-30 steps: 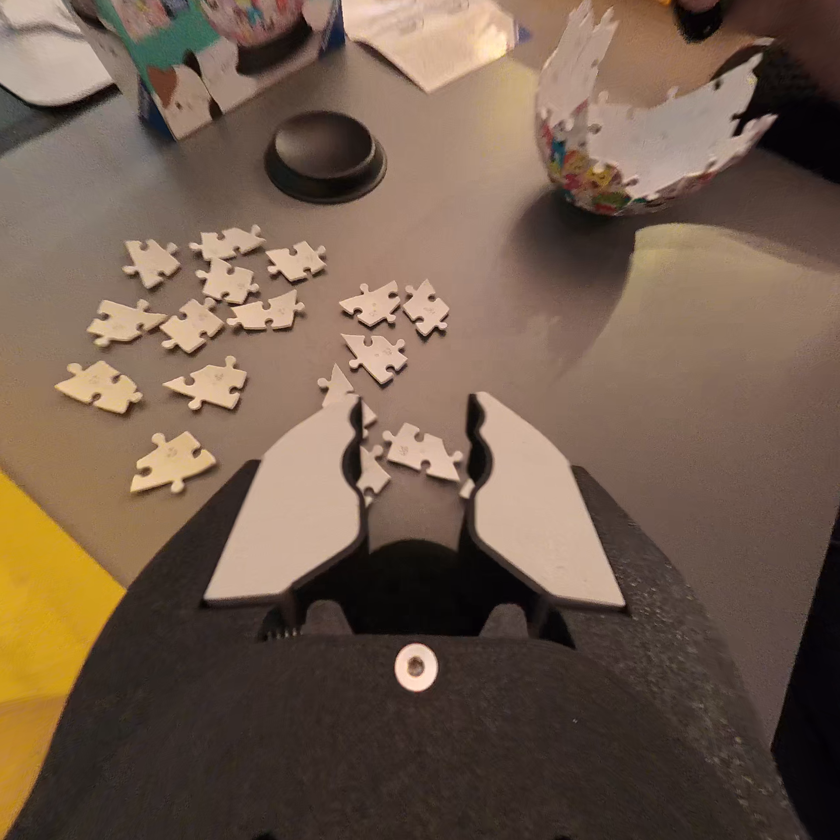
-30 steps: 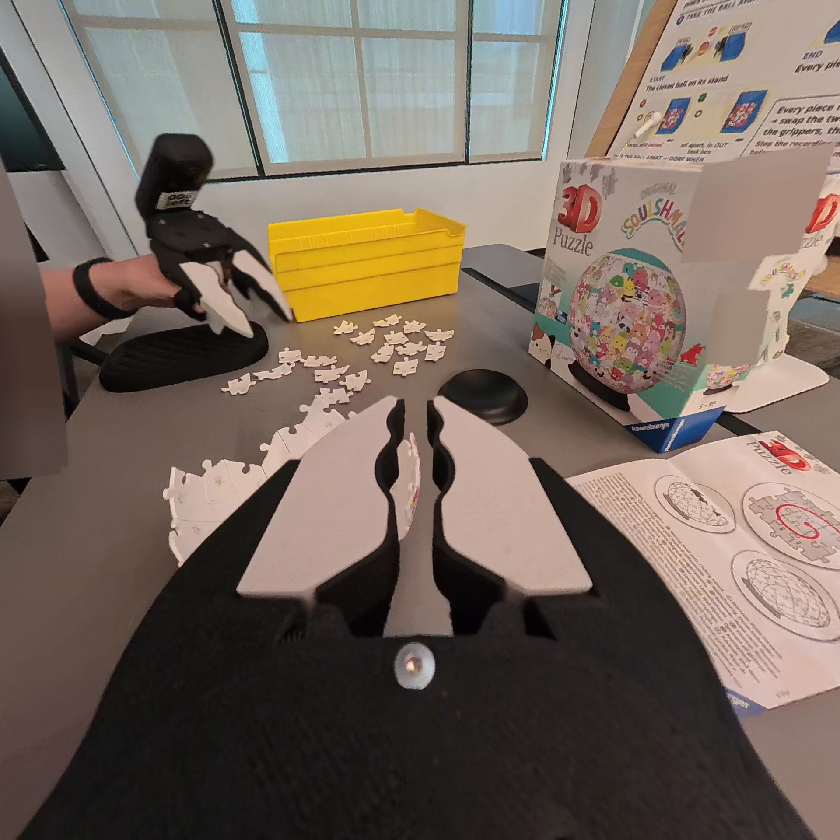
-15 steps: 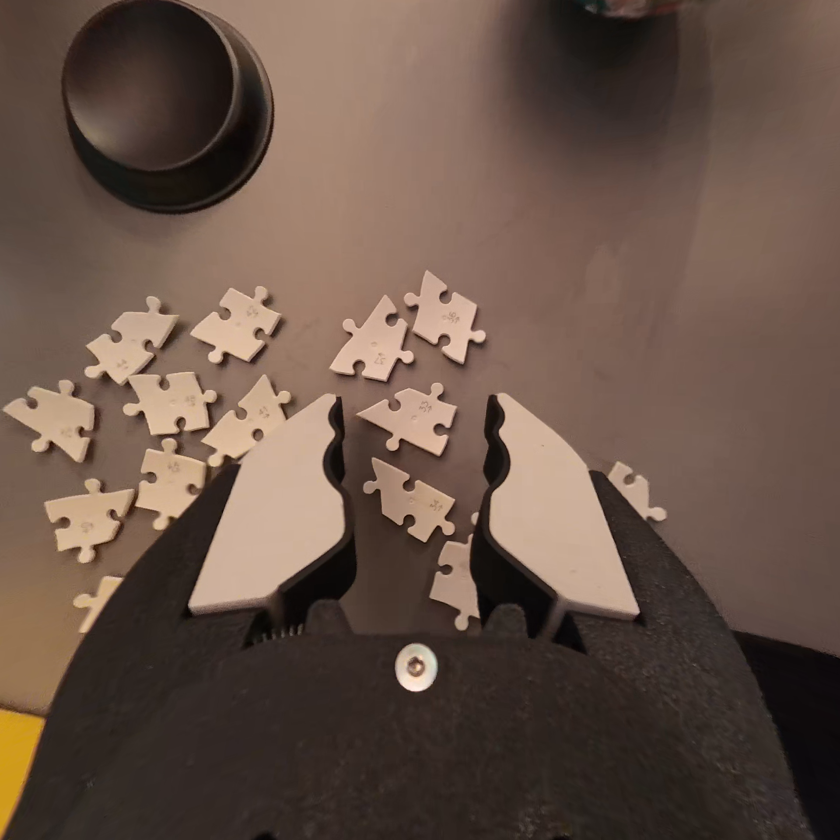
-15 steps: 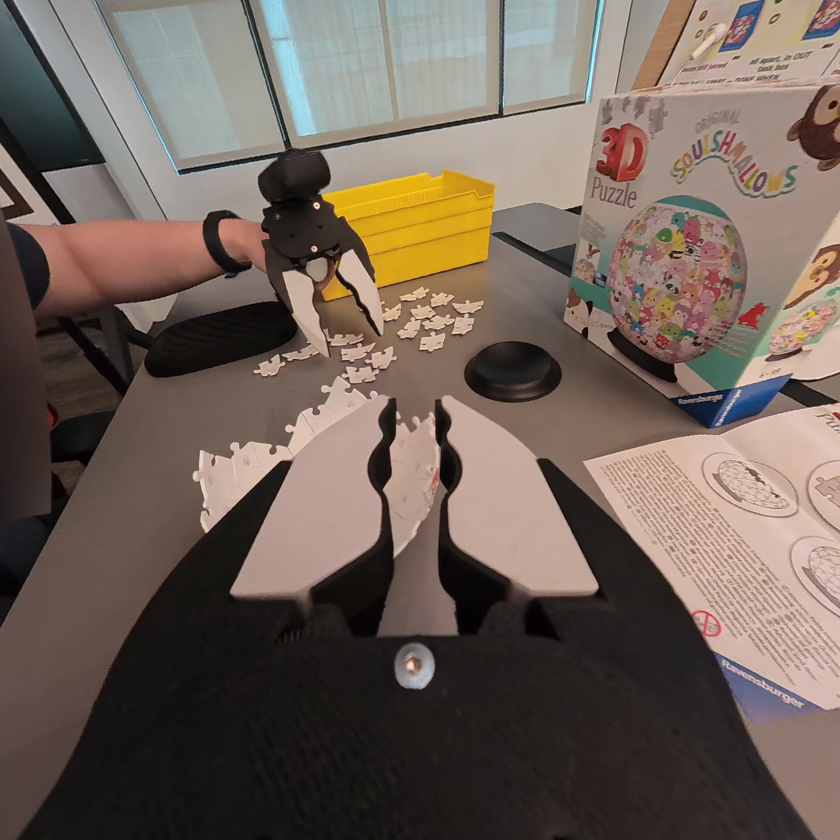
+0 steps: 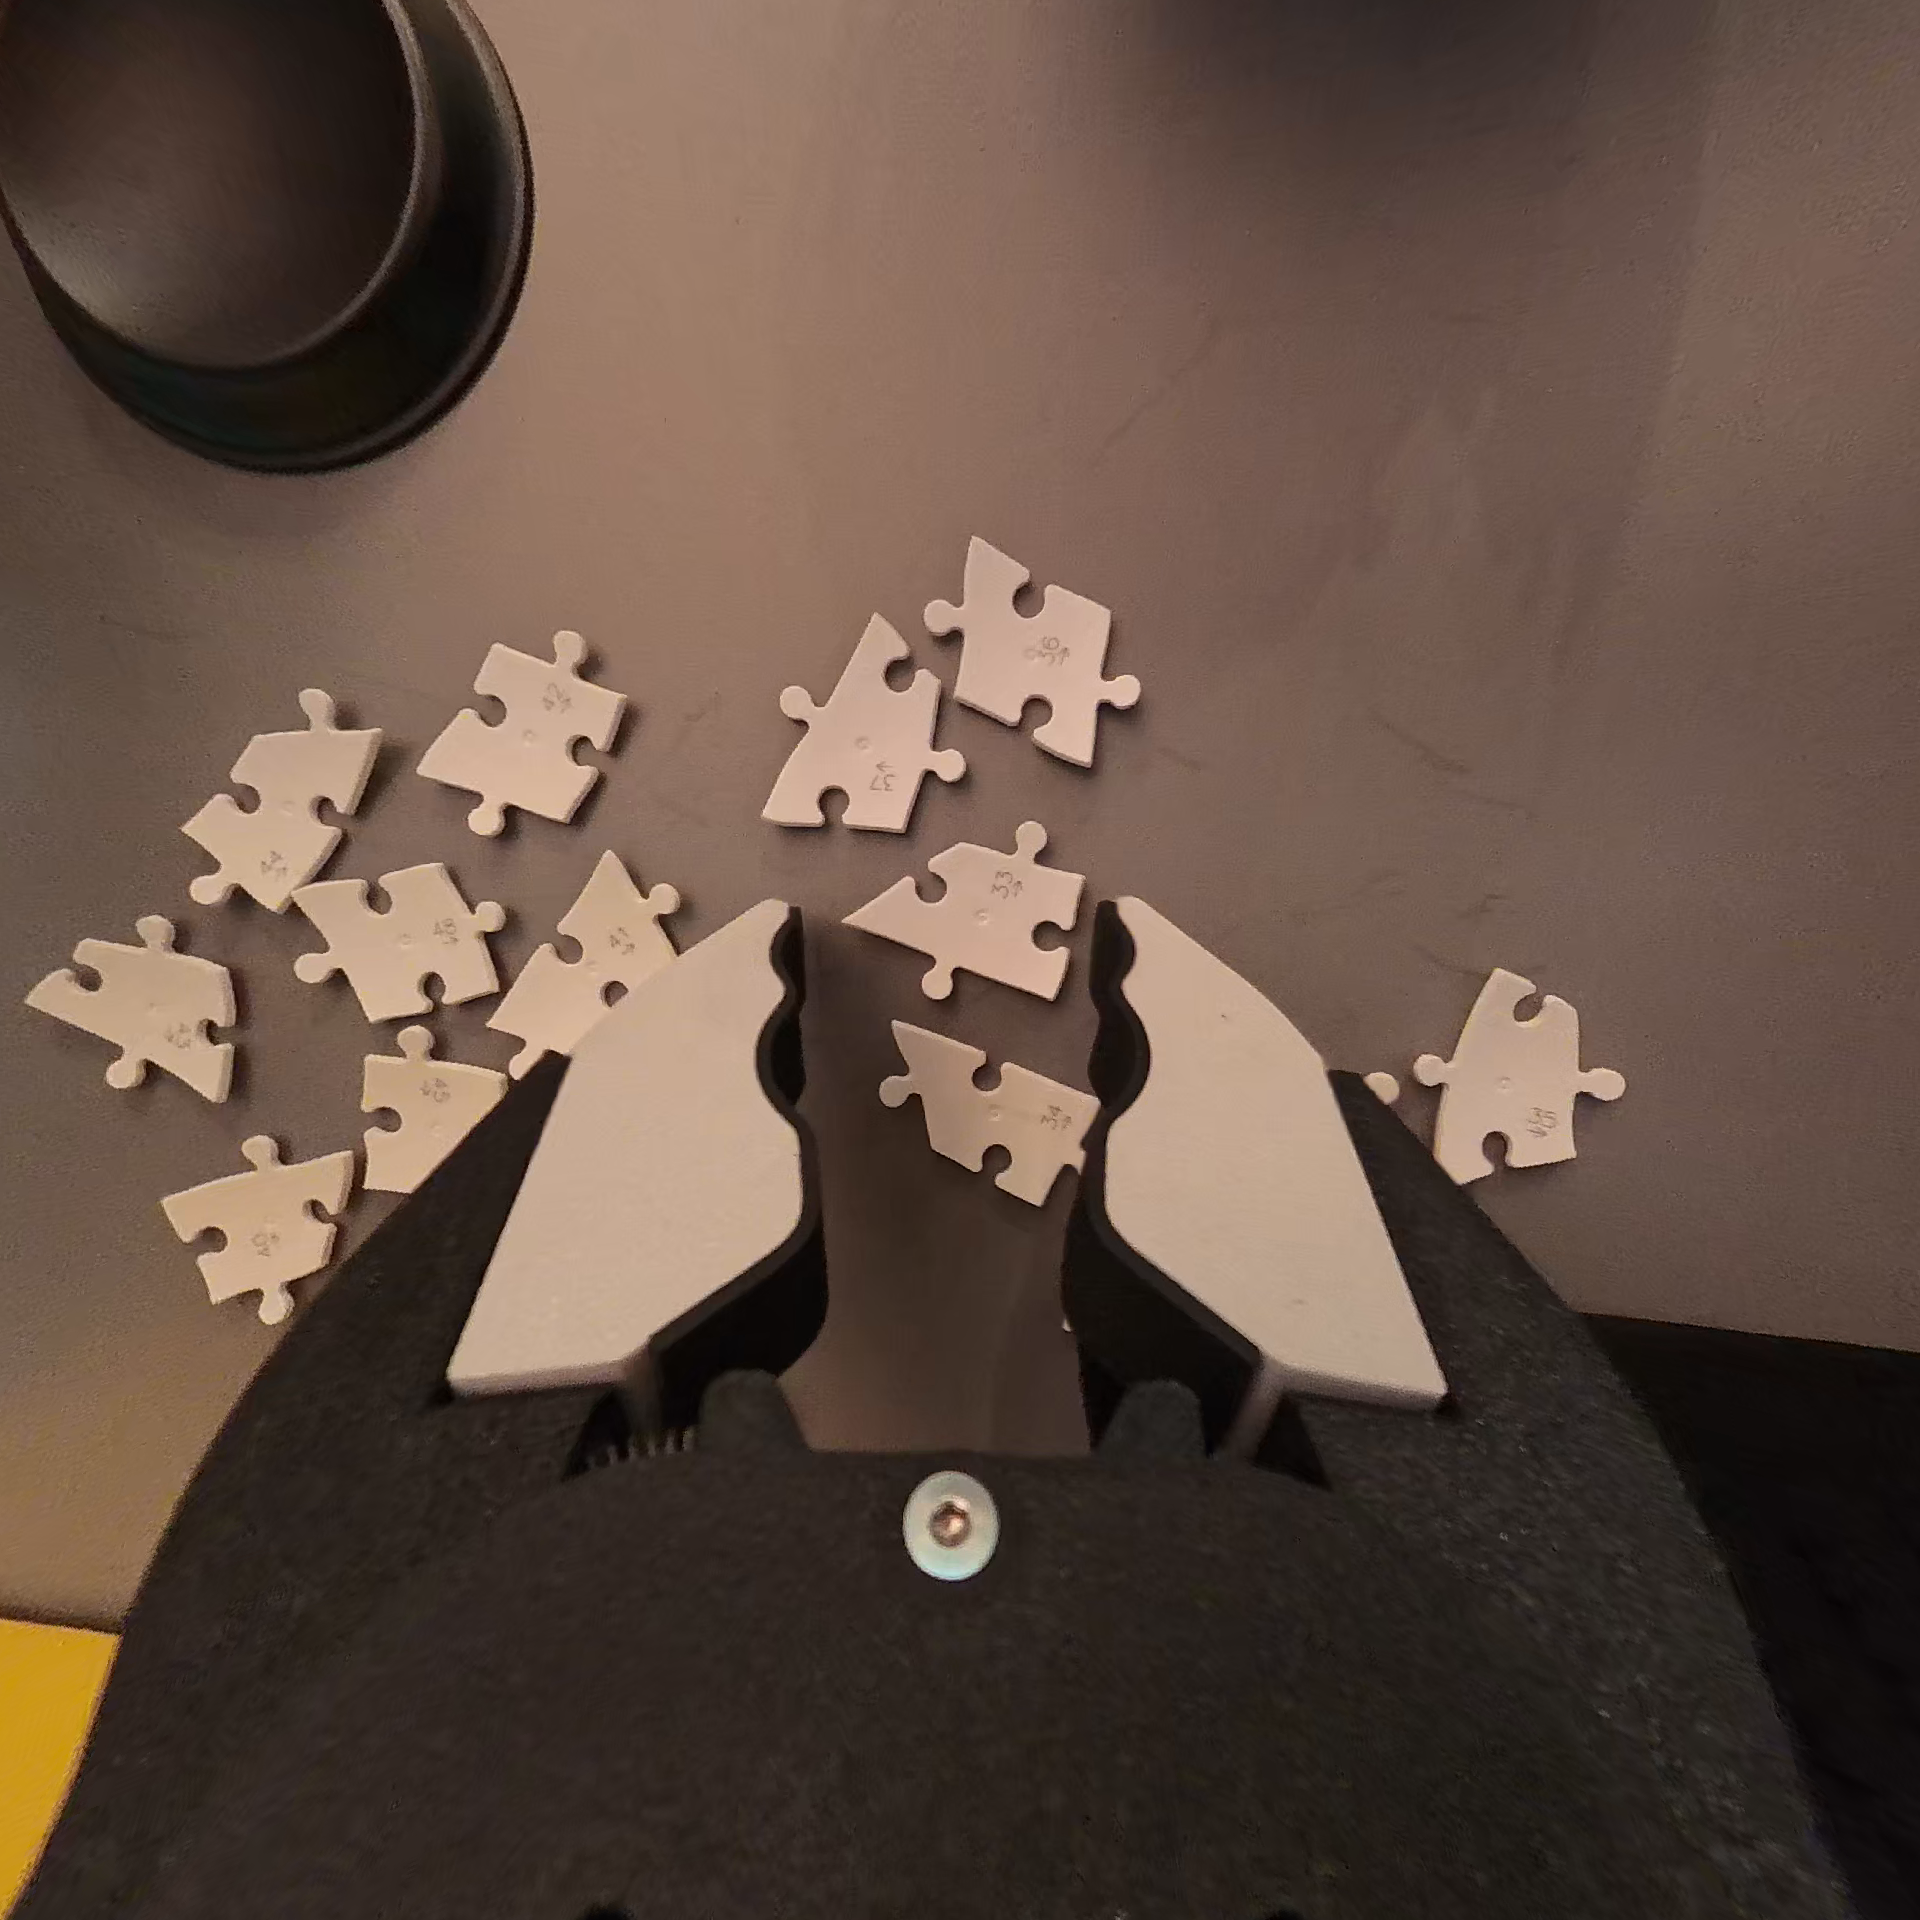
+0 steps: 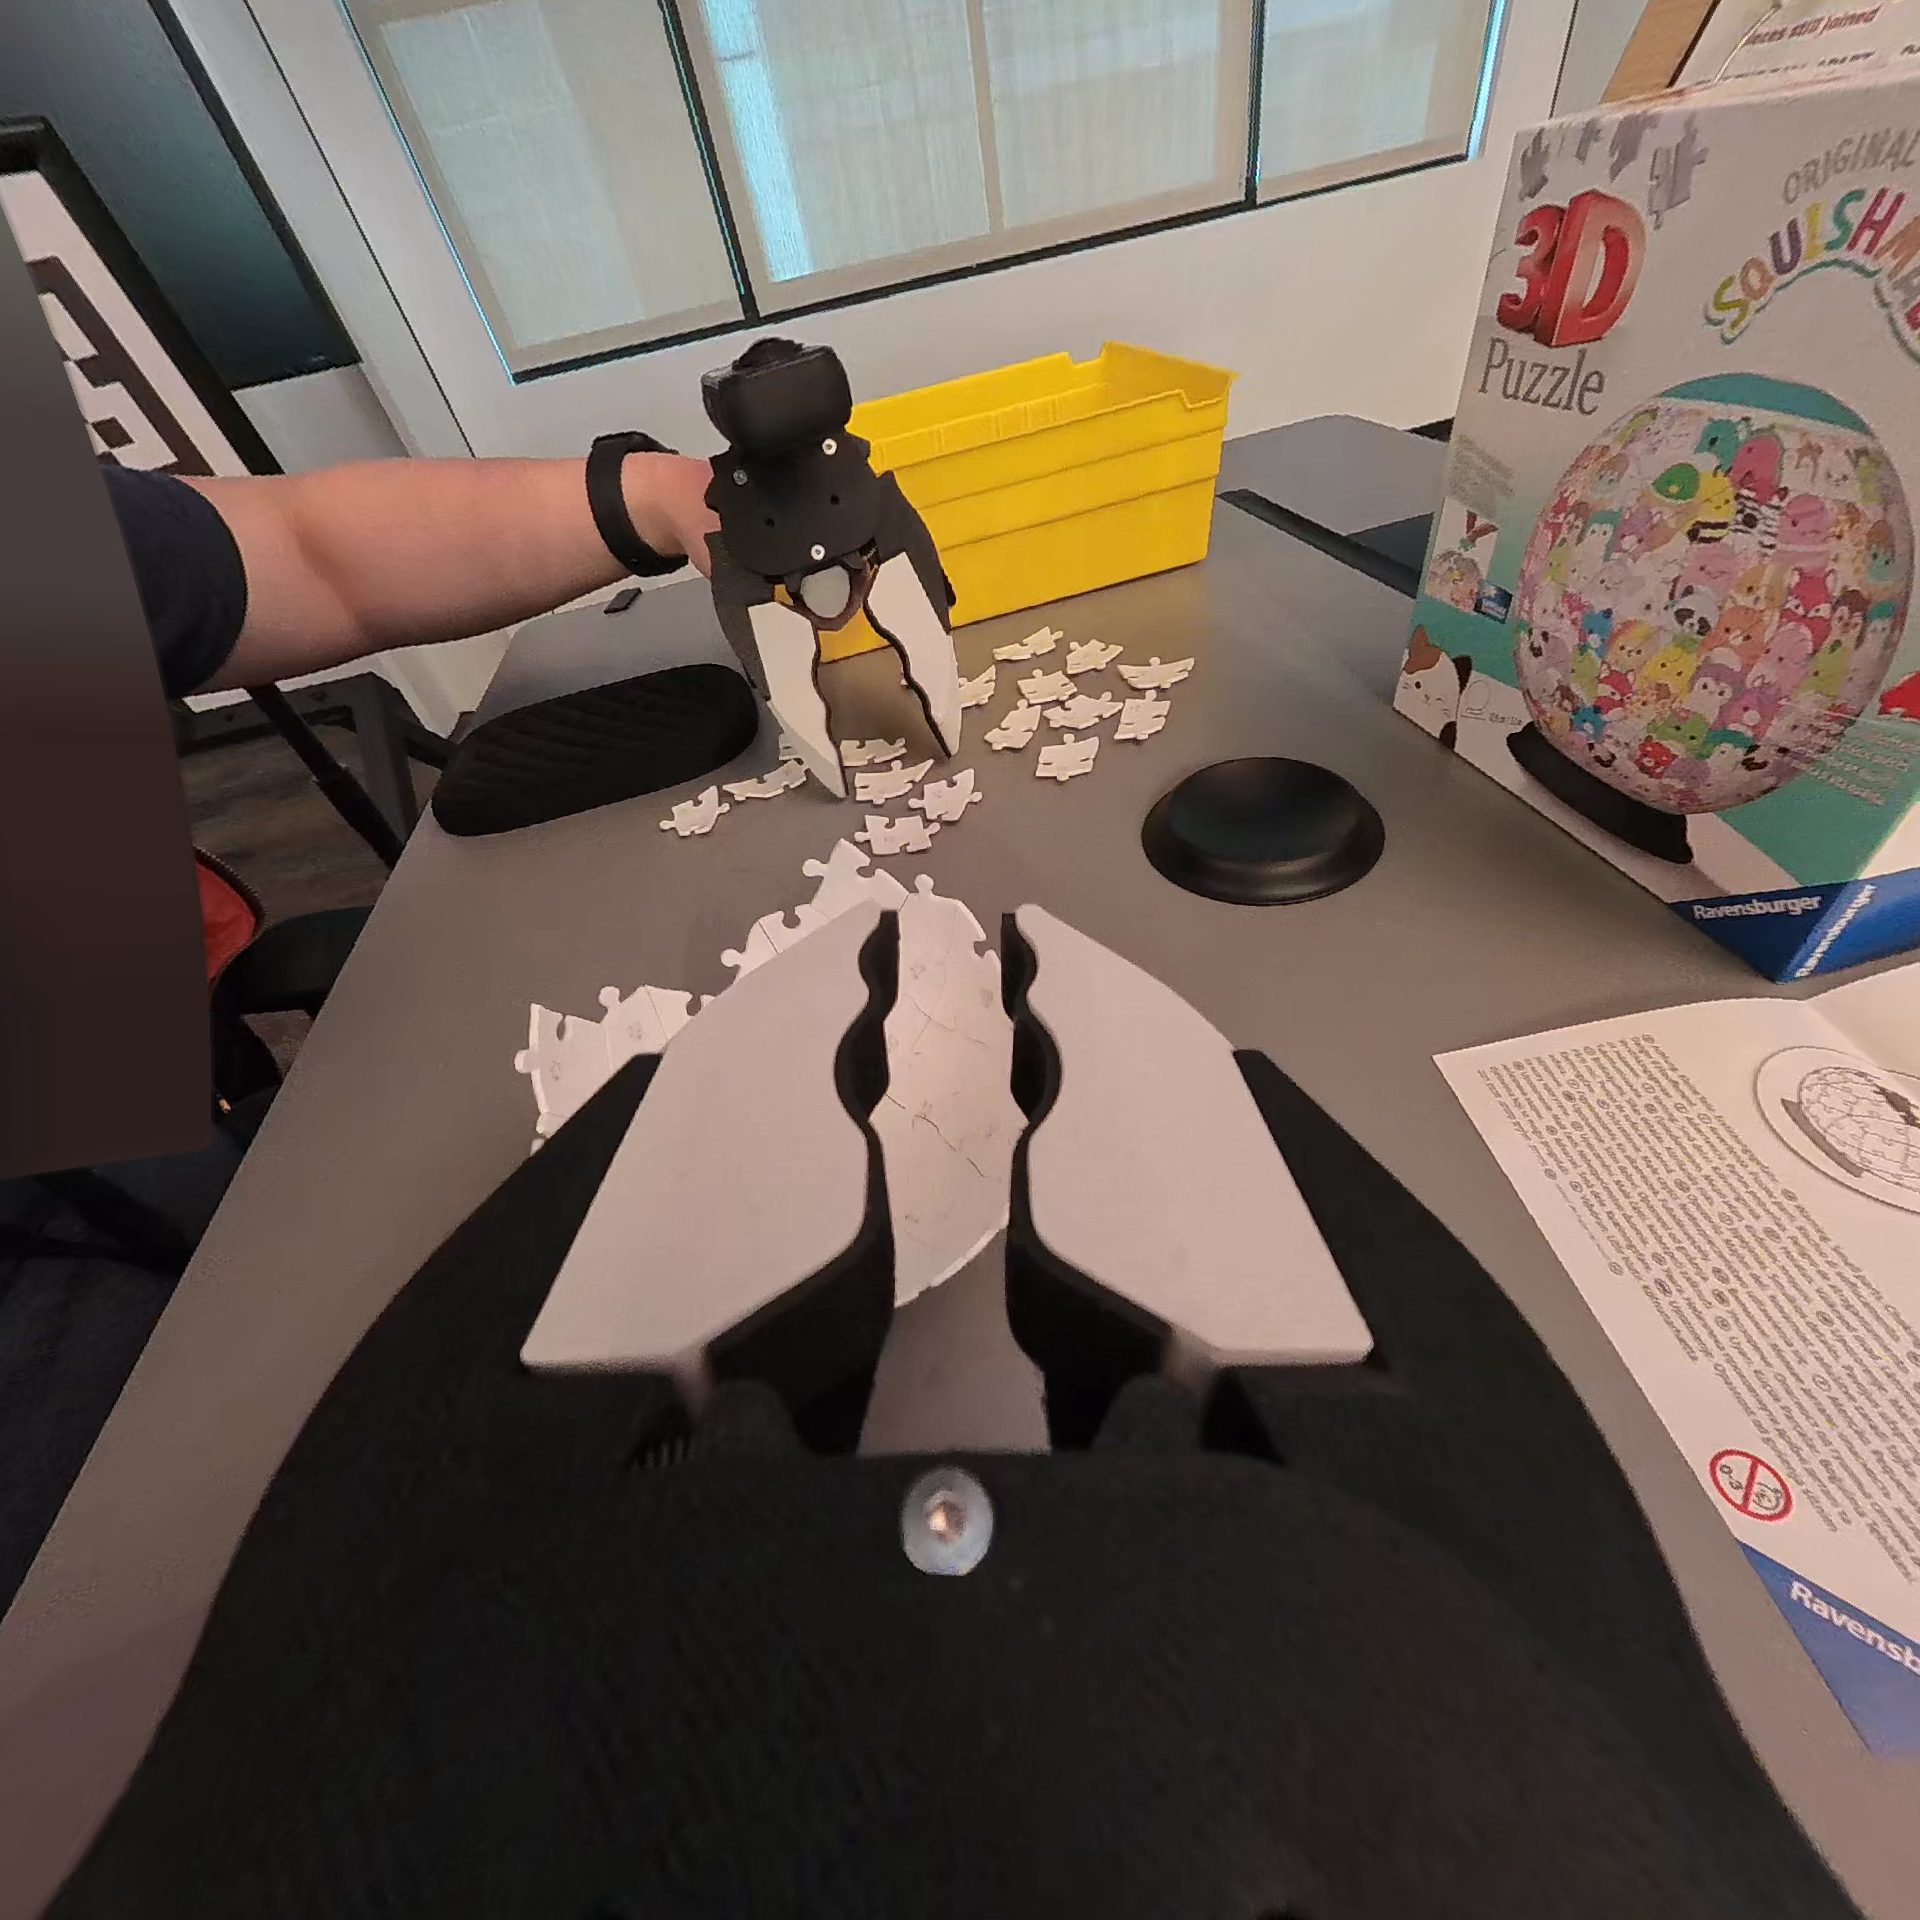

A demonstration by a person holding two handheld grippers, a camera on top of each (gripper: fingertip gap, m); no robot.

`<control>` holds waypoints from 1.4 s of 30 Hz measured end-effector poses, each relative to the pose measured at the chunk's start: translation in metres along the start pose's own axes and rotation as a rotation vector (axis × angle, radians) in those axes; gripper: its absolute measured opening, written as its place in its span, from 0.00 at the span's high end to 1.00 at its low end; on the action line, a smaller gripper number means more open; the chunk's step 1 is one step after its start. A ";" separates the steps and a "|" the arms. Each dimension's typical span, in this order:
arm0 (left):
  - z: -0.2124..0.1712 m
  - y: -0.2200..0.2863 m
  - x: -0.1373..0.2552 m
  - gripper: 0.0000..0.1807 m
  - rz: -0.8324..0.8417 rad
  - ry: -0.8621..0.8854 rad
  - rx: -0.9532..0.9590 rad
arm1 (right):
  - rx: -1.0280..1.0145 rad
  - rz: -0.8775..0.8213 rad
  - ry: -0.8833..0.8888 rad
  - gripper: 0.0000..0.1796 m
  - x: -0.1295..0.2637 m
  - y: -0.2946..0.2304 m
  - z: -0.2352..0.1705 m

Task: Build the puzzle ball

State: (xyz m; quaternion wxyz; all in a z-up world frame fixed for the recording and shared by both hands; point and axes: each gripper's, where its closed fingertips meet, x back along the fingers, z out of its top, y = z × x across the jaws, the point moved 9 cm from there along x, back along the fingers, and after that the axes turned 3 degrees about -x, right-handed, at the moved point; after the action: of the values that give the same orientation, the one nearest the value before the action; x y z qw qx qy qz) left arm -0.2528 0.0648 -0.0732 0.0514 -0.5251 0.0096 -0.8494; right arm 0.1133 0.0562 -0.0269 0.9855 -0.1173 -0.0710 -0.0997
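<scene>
Left wrist view: left gripper [image 5: 948,920] spread wide above loose pieces [image 5: 540,743] lying face-down on the table [image 5: 1351,416]; one piece [image 5: 992,1107] framed between the jaws, empty stand [image 5: 249,218] beyond. Thin, light, stiff, probably slick; best pinched across opposite edges, clear of the knobs.

Right wrist view: right gripper [image 6: 940,925] narrowed onto the wall of the half shell [image 6: 940,1081]. Likely fragile at the joints; gentle pressure advised.
</scene>
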 end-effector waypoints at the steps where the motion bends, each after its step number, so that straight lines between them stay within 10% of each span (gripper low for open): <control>1: 0.000 -0.001 0.000 0.71 -0.003 -0.001 0.003 | -0.002 0.003 -0.002 0.89 0.000 0.000 0.000; 23: 0.031 0.032 0.038 0.76 0.332 -0.148 -0.043 | 0.000 -0.005 -0.014 0.89 0.000 0.001 -0.002; 42: 0.122 0.076 0.076 0.77 0.343 0.089 -0.131 | -0.021 -0.077 -0.036 0.89 0.002 -0.030 0.032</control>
State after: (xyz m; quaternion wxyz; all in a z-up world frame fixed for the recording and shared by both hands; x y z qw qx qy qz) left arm -0.1714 -0.0132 0.0443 0.1608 -0.4798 0.1567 -0.8482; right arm 0.1052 0.0348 0.0111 0.9783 -0.1264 -0.0920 -0.1363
